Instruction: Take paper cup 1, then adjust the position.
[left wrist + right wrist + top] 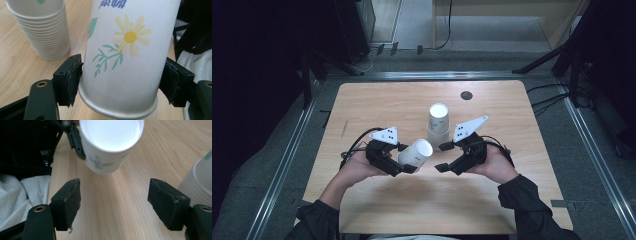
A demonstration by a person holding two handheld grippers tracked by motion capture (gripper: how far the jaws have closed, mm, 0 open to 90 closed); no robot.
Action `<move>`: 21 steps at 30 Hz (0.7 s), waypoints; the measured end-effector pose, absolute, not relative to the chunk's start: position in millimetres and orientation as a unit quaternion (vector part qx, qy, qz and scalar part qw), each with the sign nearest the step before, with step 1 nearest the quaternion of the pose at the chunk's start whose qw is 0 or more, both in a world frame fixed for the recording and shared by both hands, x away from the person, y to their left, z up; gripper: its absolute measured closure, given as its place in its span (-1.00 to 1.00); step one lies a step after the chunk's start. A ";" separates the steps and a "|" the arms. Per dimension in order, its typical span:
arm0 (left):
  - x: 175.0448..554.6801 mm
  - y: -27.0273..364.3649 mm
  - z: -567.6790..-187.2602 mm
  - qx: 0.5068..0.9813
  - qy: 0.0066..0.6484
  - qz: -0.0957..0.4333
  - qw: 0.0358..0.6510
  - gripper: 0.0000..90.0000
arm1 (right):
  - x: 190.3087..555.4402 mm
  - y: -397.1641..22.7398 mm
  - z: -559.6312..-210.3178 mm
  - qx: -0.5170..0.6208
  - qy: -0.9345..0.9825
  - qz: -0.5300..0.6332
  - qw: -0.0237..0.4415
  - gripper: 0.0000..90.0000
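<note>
Single paper cup [416, 153], daisy print, tilted on side, lifted off table [377, 100], just in front of cup stack [438, 121], open mouth toward right gripper. Left gripper [404, 161] pinching single cup near rim, pads [72, 80] pressed on both sides. Right gripper [443, 156] just right of single cup, jaws spread, nothing between them. Stack upside down on table, just behind both grippers.

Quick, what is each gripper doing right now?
Left gripper: shut on the white flower-printed paper cup.
Right gripper: open, holding nothing.
</note>
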State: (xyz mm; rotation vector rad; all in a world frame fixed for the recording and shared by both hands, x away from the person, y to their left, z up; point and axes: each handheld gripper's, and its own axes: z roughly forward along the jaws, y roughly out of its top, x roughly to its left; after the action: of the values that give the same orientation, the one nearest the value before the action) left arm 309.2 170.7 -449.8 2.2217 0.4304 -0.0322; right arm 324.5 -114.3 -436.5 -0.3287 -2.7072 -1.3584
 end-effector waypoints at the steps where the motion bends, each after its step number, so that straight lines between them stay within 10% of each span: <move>1: 310.1 170.8 -449.3 0.893 0.171 -0.014 0.417 -0.42 | 322.1 -115.8 -439.3 -0.108 -0.889 -0.443 0.044 -0.40; 21: 319.6 144.1 -456.1 0.944 0.119 -0.010 0.309 -0.42 | 308.0 -124.4 -472.0 -0.126 -0.893 -0.430 0.039 -0.38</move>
State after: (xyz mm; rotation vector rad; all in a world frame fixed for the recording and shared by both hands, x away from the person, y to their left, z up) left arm 319.6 144.1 -456.1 2.4934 0.3157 -0.0262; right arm 308.0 -124.4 -472.0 -0.3852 -2.7392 -1.3176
